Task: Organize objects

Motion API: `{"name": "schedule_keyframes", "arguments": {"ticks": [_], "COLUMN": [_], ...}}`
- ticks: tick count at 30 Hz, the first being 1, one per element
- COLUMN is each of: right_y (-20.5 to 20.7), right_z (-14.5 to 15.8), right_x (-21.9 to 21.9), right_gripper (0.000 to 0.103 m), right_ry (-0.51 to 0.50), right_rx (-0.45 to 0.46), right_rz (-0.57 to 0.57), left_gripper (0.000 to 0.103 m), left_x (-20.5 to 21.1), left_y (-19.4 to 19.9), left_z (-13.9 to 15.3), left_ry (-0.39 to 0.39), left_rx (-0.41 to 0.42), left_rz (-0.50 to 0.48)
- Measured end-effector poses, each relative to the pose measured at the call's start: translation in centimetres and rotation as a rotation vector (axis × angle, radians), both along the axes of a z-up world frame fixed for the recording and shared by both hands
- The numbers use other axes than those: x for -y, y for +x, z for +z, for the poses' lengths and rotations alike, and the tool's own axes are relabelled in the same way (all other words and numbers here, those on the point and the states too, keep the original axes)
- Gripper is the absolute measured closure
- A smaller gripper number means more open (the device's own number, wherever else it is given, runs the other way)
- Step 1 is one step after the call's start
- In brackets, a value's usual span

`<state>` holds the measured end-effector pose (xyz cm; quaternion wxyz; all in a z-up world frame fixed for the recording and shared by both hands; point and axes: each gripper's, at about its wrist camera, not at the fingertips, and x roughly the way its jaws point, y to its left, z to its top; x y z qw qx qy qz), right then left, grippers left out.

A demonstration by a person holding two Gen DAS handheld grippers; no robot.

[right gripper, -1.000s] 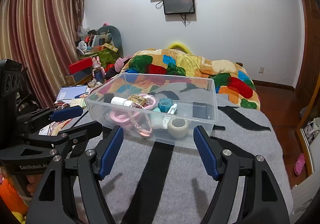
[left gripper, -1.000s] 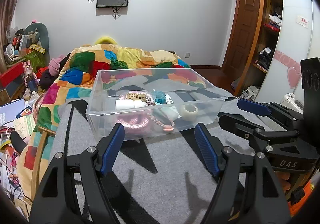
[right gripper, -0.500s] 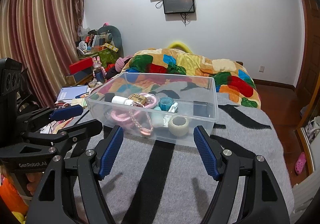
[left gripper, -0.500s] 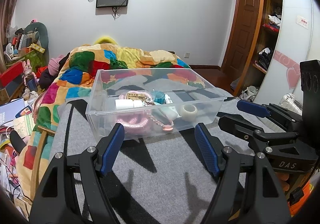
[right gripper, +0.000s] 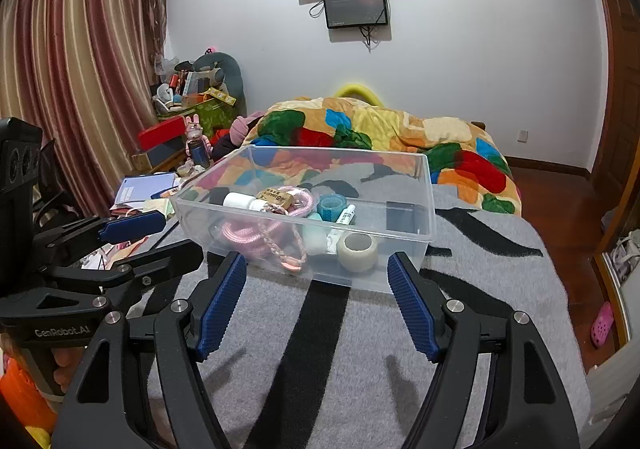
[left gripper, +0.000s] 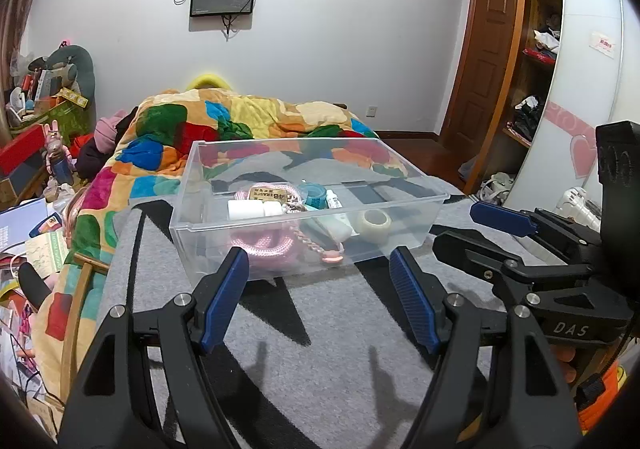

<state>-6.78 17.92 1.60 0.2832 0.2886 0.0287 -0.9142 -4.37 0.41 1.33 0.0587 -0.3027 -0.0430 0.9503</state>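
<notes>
A clear plastic bin point(left gripper: 416, 185) point(right gripper: 428, 185) stands on the grey and black striped blanket ahead of both grippers. In it lie a pink rope point(left gripper: 264, 245) point(right gripper: 240, 233), a white bottle point(left gripper: 250, 209), a tape roll point(left gripper: 374, 223) point(right gripper: 357, 247), a teal tape roll point(right gripper: 331, 205) and a small white tube point(right gripper: 346, 215). My left gripper point(left gripper: 320, 293) is open and empty just short of the bin's near wall. My right gripper point(right gripper: 318, 295) is open and empty too, beside it on the right.
A colourful quilt point(left gripper: 240, 121) covers the bed behind the bin. Clutter and boxes point(right gripper: 176, 141) lie on the left by the curtain. A wooden door and shelves point(left gripper: 532, 49) stand on the right. Each gripper shows in the other's view, the right one point(left gripper: 560, 249) and the left one point(right gripper: 100, 249).
Both grippers have drifted back very slightly from the bin. Both stay open and empty.
</notes>
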Motion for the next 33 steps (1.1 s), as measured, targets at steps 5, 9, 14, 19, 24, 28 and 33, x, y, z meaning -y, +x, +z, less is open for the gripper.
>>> {"name": "schedule_keyframes", "arguments": {"ticks": [5, 9, 14, 19, 24, 28, 33], "right_y": [0.01, 0.17, 0.29, 0.29, 0.29, 0.36, 0.34], "right_z": [-0.02, -0.02, -0.01, -0.05, -0.05, -0.07, -0.05], "right_x": [-0.01, -0.04, -0.05, -0.09, -0.08, -0.04, -0.05], "right_gripper": [0.033, 0.033, 0.033, 0.033, 0.033, 0.033, 0.032], "right_ry": [-0.001, -0.003, -0.005, -0.006, -0.007, -0.006, -0.007], "right_rx": [0.000, -0.002, -0.001, 0.000, 0.000, 0.000, 0.001], "right_rz": [0.001, 0.002, 0.000, 0.000, 0.000, 0.001, 0.000], "left_gripper": [0.030, 0.030, 0.030, 0.030, 0.030, 0.030, 0.030], "left_x": [-0.05, -0.10, -0.31, -0.30, -0.22, -0.33, -0.52], "left_y": [0.00, 0.02, 0.13, 0.17, 0.23, 0.34, 0.44], "left_z": [0.02, 0.07, 0.19, 0.26, 0.25, 0.28, 0.36], "left_ry": [0.001, 0.001, 0.003, 0.015, 0.018, 0.015, 0.011], "left_rx": [0.000, -0.001, -0.002, -0.002, -0.005, -0.002, -0.004], "left_rz": [0.000, -0.002, -0.007, -0.013, -0.018, -0.023, -0.026]}}
